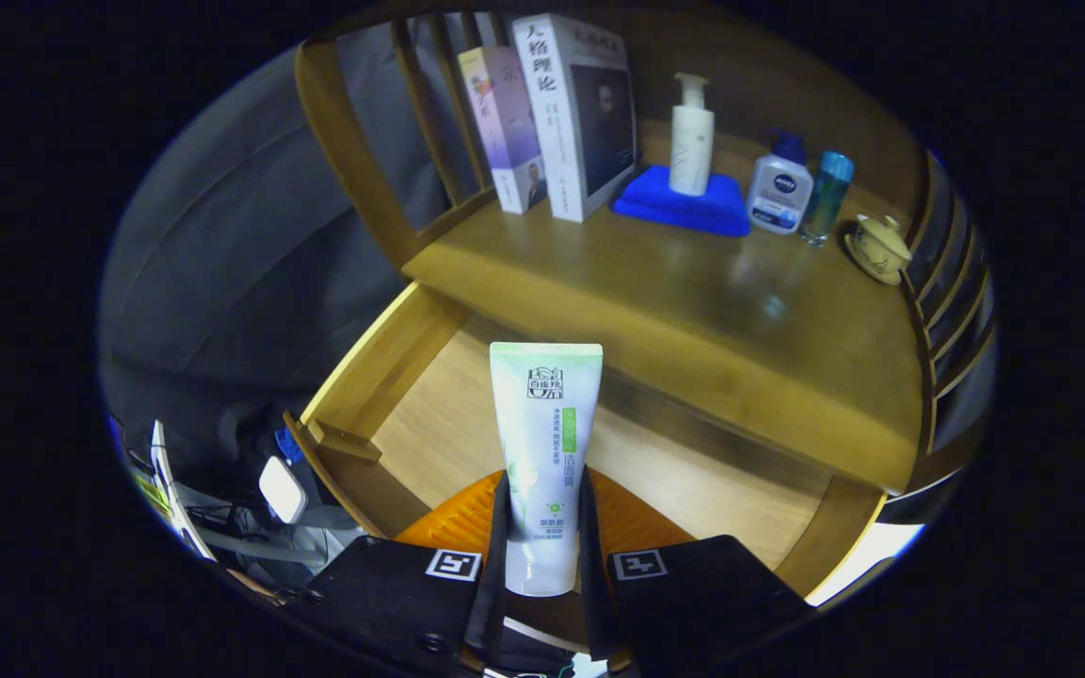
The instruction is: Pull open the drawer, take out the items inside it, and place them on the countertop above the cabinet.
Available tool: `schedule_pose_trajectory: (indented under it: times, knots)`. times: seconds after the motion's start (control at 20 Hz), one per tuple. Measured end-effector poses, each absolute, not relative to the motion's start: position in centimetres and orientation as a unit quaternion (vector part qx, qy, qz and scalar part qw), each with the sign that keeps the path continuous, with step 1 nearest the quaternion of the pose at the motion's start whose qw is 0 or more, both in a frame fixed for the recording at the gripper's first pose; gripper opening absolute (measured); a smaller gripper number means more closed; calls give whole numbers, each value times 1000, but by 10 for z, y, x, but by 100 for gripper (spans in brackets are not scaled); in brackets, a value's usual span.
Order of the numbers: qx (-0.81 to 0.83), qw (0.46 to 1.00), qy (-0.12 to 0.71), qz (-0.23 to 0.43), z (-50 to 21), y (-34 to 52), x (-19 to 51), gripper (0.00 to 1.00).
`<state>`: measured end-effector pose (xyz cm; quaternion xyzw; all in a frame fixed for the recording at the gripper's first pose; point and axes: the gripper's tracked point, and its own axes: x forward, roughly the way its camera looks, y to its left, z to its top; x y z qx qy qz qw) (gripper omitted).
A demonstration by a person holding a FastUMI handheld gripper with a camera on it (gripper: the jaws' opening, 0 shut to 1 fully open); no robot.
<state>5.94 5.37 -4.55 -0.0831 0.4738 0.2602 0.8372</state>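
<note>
Setting: wooden cabinet in a dim booth, its drawer (429, 414) pulled open below the table (693, 311), which here is the cabinet's top.
Tube: a white and green tube (545, 443) stands upright between the two fingers, cap end down, flat crimped end up, over the open drawer.
Hand-held gripper: the hand-held gripper (542, 527) is pinching the tube low on its body, one finger on each side.
Drawer: the part of the floor that shows is bare pale wood; an orange thing (453, 523) lies at its near end, behind the fingers, partly hidden.
Table, beyond the tube: bare wood at the front edge; further back a blue cloth (670, 202) with a pump bottle (691, 137) on it.
Right of the cloth: a small bottle (778, 193), a teal glass (827, 198), then a lidded cup (877, 247) by the side rail.
Left of the cloth: two books (552, 113) standing upright.
Step in hand: likely carrying the tube up to the table.
How to do it well: lift until the cap end clears the table's front edge, move forward to the bare wood short of the cloth, lower it, then release.
Risk: the grip sits low on a soft tube, so it may tilt; laying it flat seems safer than standing it.
</note>
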Motion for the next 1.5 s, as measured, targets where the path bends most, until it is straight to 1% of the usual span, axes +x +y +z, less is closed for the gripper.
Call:
schedule_pose_trajectory:
  times: [0.2,0.7,0.9,1.2,1.45,1.5]
  knots:
    - [-60,858,461,217,-33,37,102,36]
    - [23,873,474,116,-45,9,179,37]
    - [58,875,468,108,-45,13,198,36]
    - [88,872,471,101,-50,25,208,36]
    - [116,876,463,74,-50,25,222,37]
    - [117,877,461,71,-50,26,225,39]
